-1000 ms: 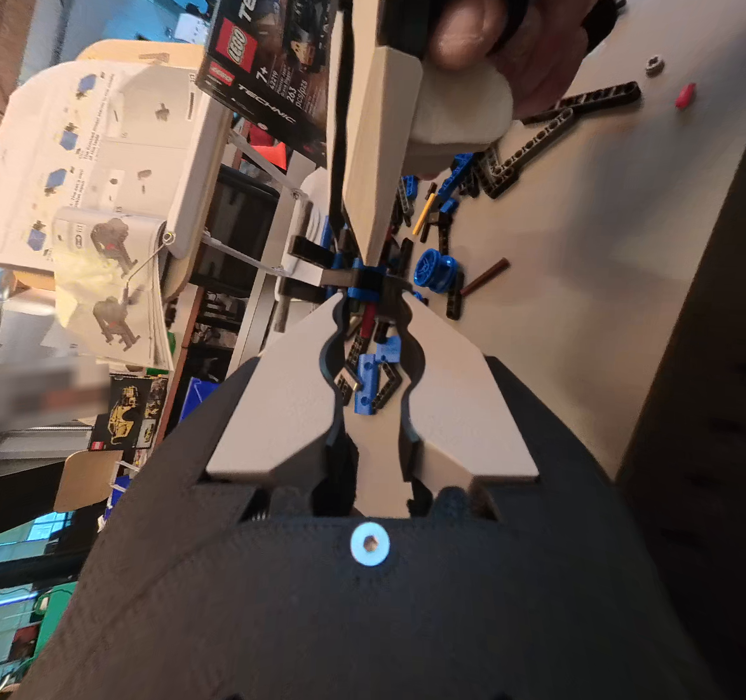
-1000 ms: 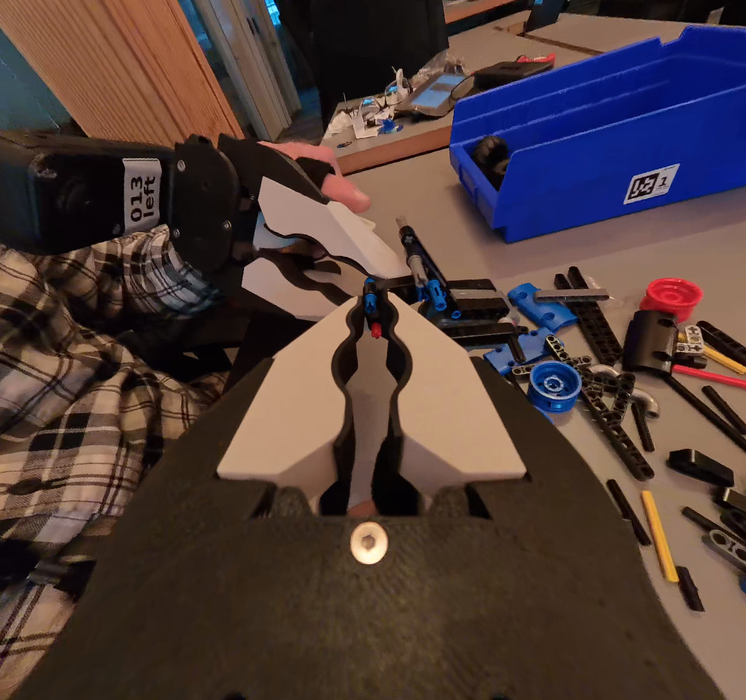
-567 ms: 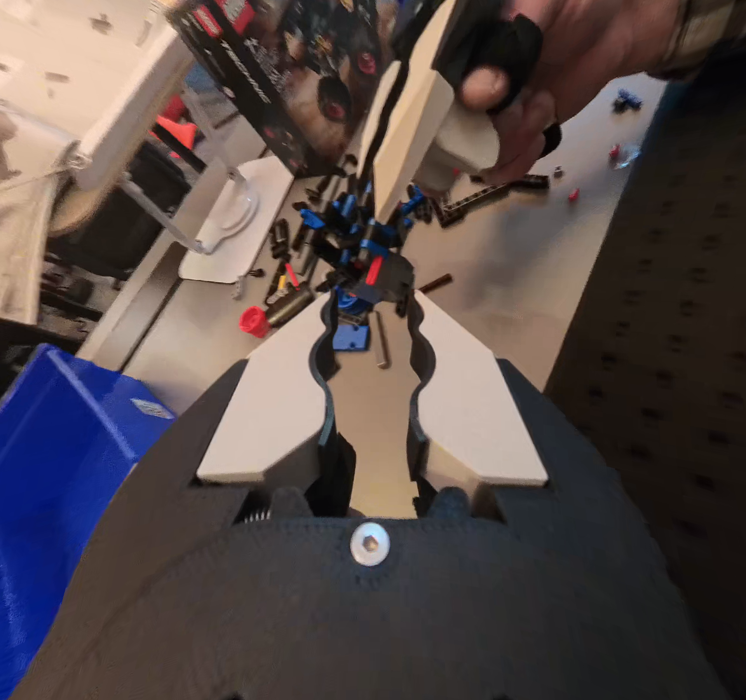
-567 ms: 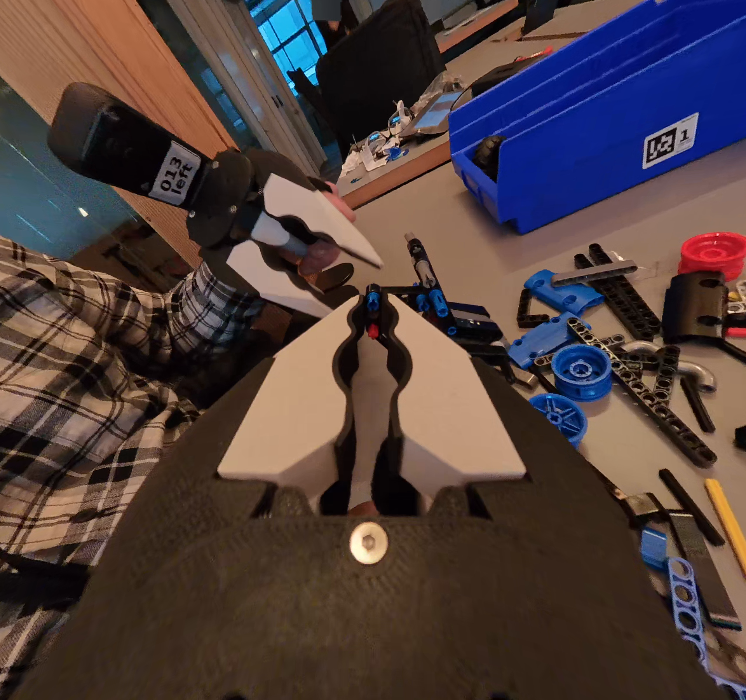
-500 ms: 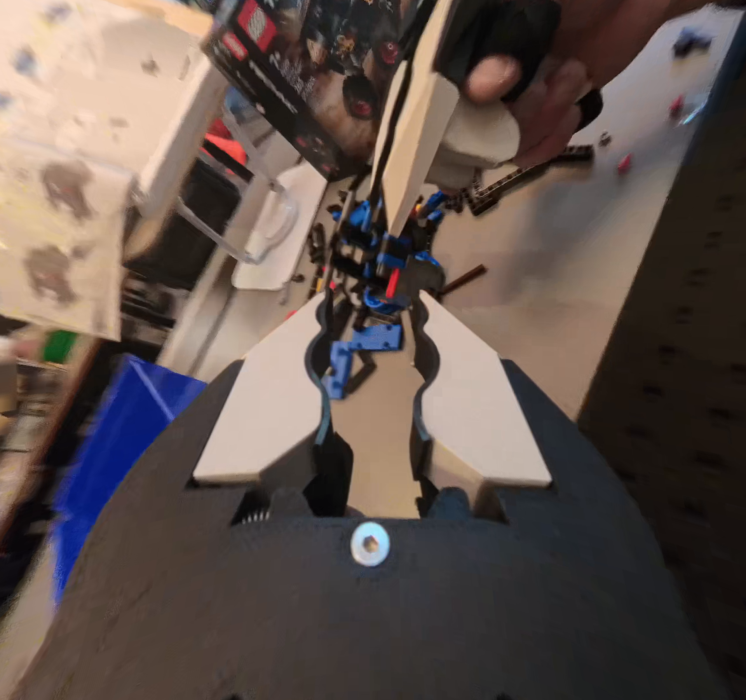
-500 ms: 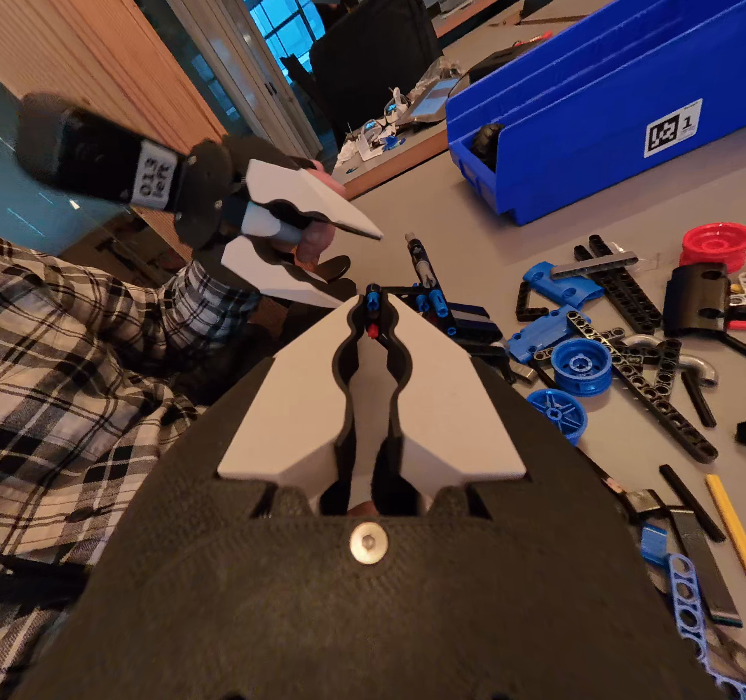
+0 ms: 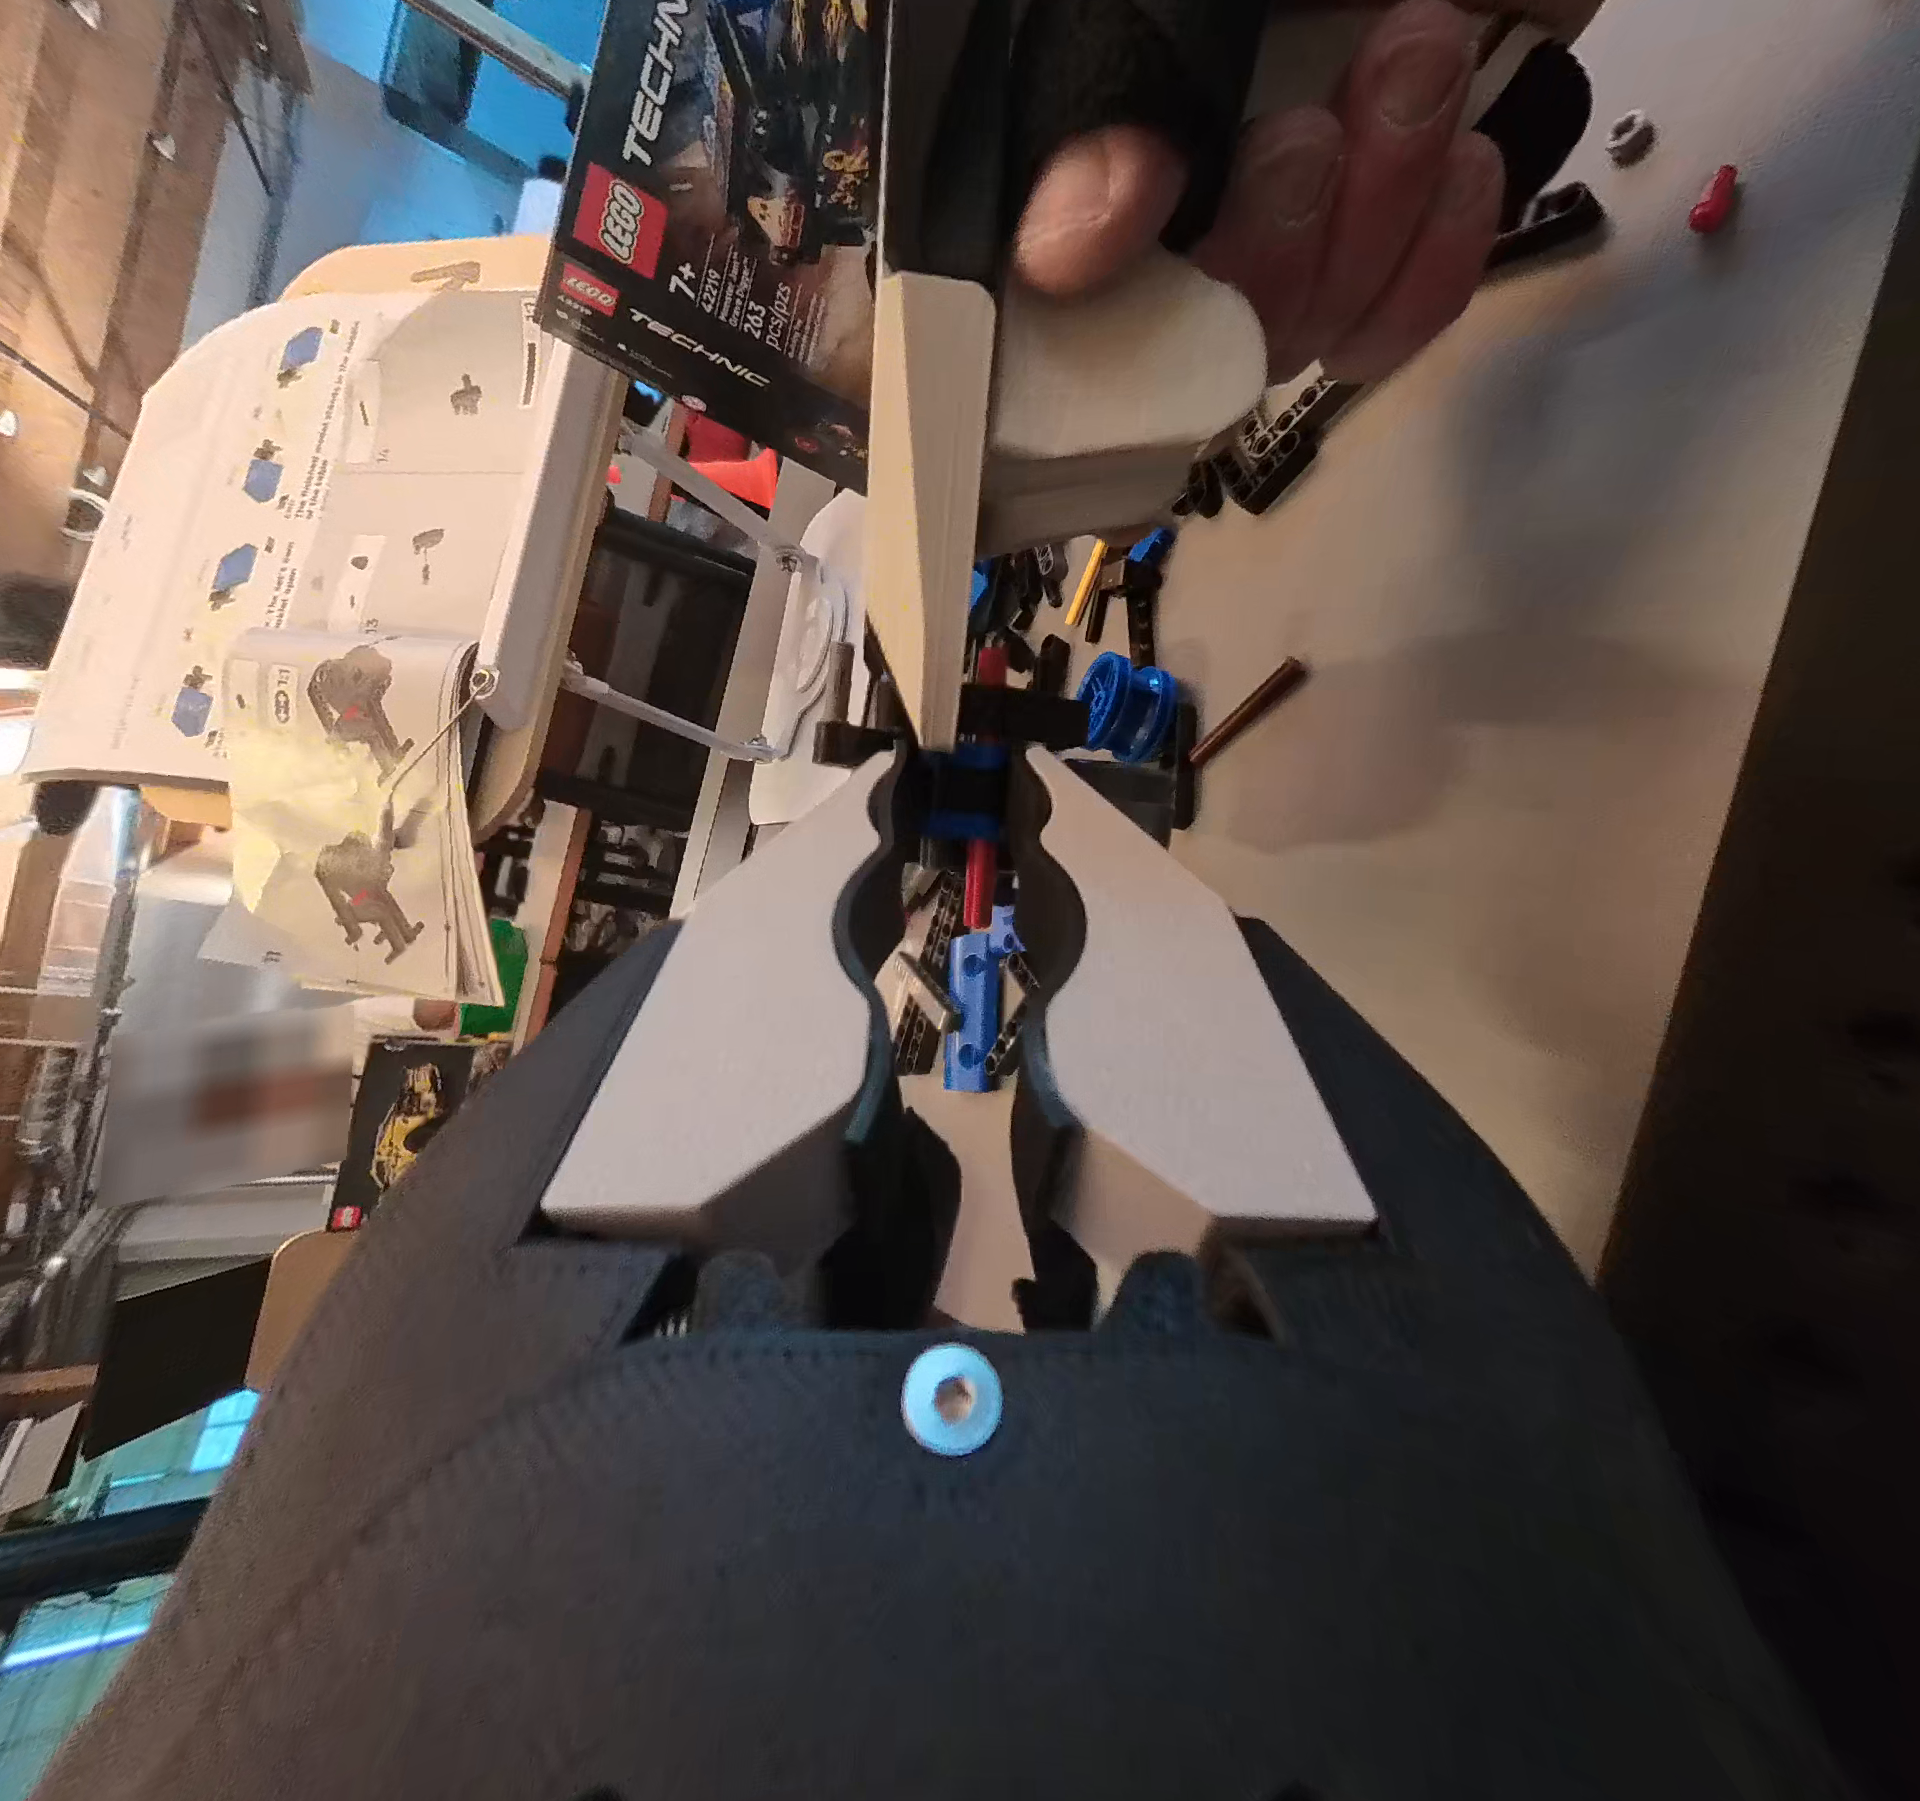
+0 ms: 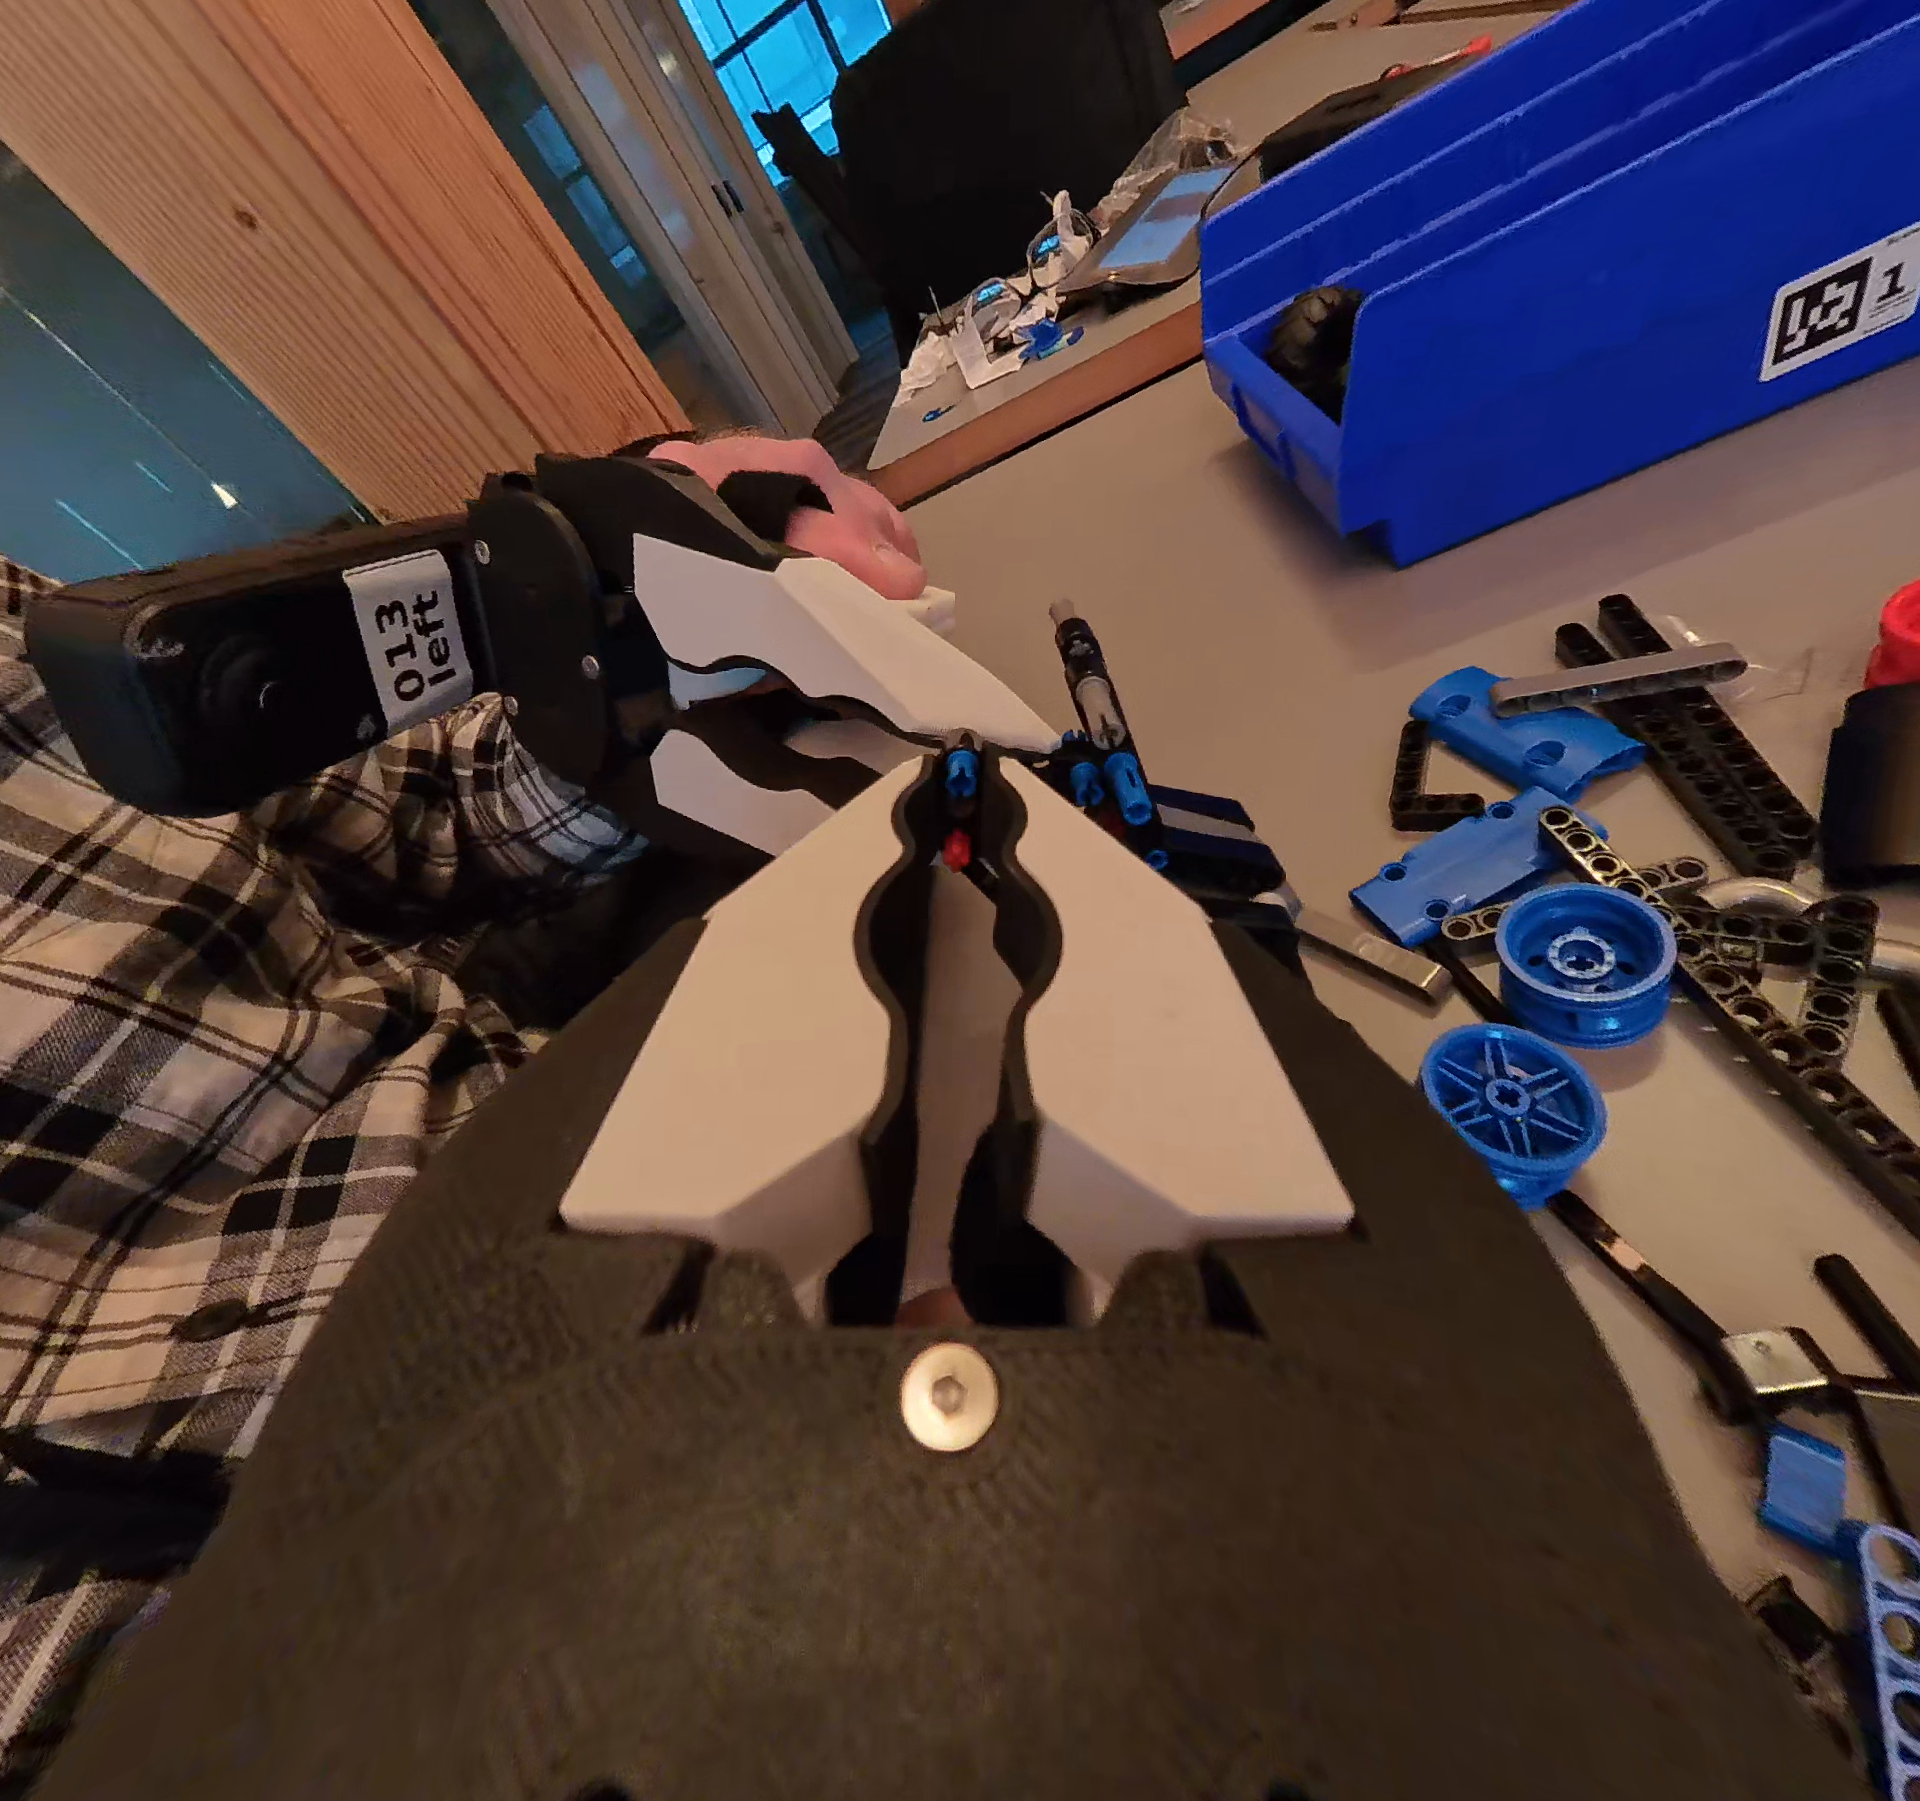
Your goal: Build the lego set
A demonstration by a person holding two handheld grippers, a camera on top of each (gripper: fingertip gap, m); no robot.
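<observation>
Right gripper (image 8: pixel 961 780) level, jaws pinching assembly (image 8: pixel 1117 795)

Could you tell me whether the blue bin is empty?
No, a black tyre lies inside the blue bin at its near end.

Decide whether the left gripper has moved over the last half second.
Yes. In the right wrist view, the left gripper has dropped, away from the blue bin, onto the small assembly.

Desk (image 8: pixel 1195 546): bare strip lying open before blue bin (image 8: pixel 1558 317); loose beams (image 8: pixel 1704 764) and blue wheels (image 8: pixel 1584 962) crowding the right side.
</observation>
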